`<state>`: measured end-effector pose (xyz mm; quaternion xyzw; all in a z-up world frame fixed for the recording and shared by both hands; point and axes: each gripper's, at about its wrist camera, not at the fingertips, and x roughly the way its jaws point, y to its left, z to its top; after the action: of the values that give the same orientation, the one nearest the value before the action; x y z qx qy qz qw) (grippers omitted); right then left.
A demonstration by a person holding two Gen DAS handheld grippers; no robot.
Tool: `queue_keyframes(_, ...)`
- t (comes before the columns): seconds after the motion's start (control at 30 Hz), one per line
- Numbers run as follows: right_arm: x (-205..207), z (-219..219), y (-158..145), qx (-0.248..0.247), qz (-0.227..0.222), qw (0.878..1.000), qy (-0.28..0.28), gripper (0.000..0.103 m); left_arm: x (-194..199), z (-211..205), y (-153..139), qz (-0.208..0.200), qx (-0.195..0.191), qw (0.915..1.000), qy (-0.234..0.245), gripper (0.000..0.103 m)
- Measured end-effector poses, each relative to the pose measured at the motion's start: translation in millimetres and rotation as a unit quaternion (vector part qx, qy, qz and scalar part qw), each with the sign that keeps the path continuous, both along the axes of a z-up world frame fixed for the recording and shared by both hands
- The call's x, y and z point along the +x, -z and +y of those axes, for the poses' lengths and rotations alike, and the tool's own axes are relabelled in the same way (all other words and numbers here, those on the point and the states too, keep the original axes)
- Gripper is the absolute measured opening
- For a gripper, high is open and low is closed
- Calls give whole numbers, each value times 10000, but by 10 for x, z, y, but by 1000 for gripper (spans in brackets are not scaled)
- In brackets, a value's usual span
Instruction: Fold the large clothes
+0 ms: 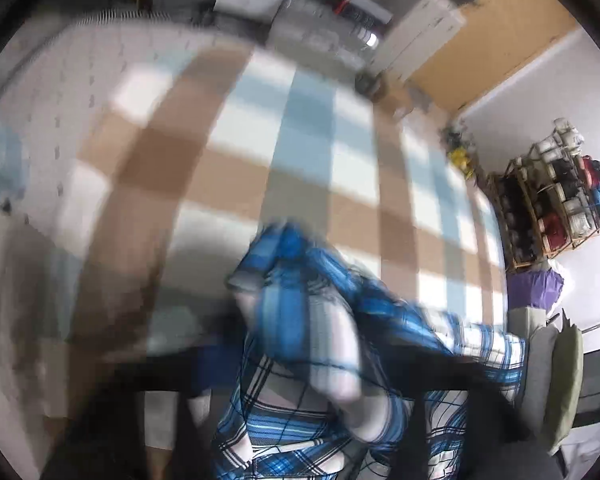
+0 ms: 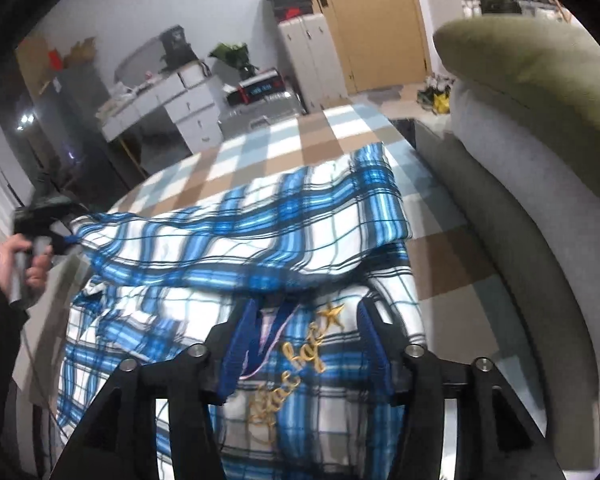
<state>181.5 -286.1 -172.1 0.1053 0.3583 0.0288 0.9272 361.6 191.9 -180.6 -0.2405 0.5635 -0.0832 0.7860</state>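
One bed [image 2: 260,148] with a checked cover carries one blue plaid shirt [image 2: 236,248], spread flat ahead of the right fingers [image 2: 236,352], likely so it can be folded over itself. The right gripper [image 2: 306,340] stands open above the shirt's gold lettering, gripping nothing. The left gripper [image 2: 62,236], one hand [image 2: 18,264] on its handle, is closed on a shirt edge, cloth bunched at its fingers.
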Motion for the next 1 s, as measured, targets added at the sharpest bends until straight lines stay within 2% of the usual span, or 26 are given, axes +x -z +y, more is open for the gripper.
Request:
queue_keyframes(0.03, -21, 27, -10, -12, -59, 10000, -48, 53, -40, -46, 23, 50, 5, 10000, -11, 0)
queue_keyframes(0.1, -25, 94, -68, -99, -135, 9996, -209, 53, -218, -89, -15, -196, 207, 9996, -48, 0)
queue_keyframes(0.23, 163, 223, -370, -382, -515, 9965, -532, 54, -644, -134, -208, -556, 323, 9979, 20, 0)
queue_keyframes(0.33, 472, 327, -521, -608, -460, 9950, -641, 66, -899, -233, -201, -500, 333, 9981, 110, 0)
queue_keyframes(0.43, 844, 397, -426, -901, -148, 9934, -698, 68, -1100, -358, 101, -91, 263, 9991, 330, 0)
queue_keyframes(0.5, 1179, 387, -194, -1069, 299, 9918, -632, 67, -1150, -362, 261, 94, 374, 9988, 307, 0)
queue_keyframes(0.53, 1288, 367, -70, -1113, 529, 9904, -628, 66, -1168, -306, 297, 149, 232, 9993, 247, 0)
queue_keyframes(0.6, 1454, 311, 201, -1219, 1020, 9855, -598, 59, -1179, -182, 220, 169, 127, 9997, 76, 0)
queue_keyframes(0.67, 1520, 252, 409, -1379, 1388, 9788, -598, 53, -1192, -46, 11, -93, 141, 9999, -32, 0)
queue_keyframes(0.7, 1509, 232, 445, -1397, 1404, 9780, -657, 53, -1164, 36, -146, -269, 287, 9992, -99, 0)
queue_keyframes(0.73, 1474, 225, 446, -1448, 1292, 9782, -734, 53, -1108, 120, -284, -424, 386, 9982, -188, 4)
queue_keyframes(0.8, 1426, 210, 458, -1503, 1284, 9776, -718, 53, -937, 243, -442, -596, 343, 9970, -360, 43)
queue_keyframes(0.83, 1415, 204, 463, -1504, 1257, 9780, -708, 53, -806, 288, -479, -617, 298, 9967, -444, 85)
queue_keyframes(0.9, 1403, 209, 490, -1537, 1227, 9780, -695, 55, -624, 325, -566, -950, 405, 9926, -647, 88)
queue_keyframes(0.93, 1398, 215, 496, -1559, 1198, 9780, -697, 55, -511, 329, -588, -1045, 463, 9916, -604, 88)
queue_keyframes(1.0, 1379, 212, 501, -1551, 1133, 9791, -675, 55, -236, 278, -486, -915, 394, 9944, -339, 88)
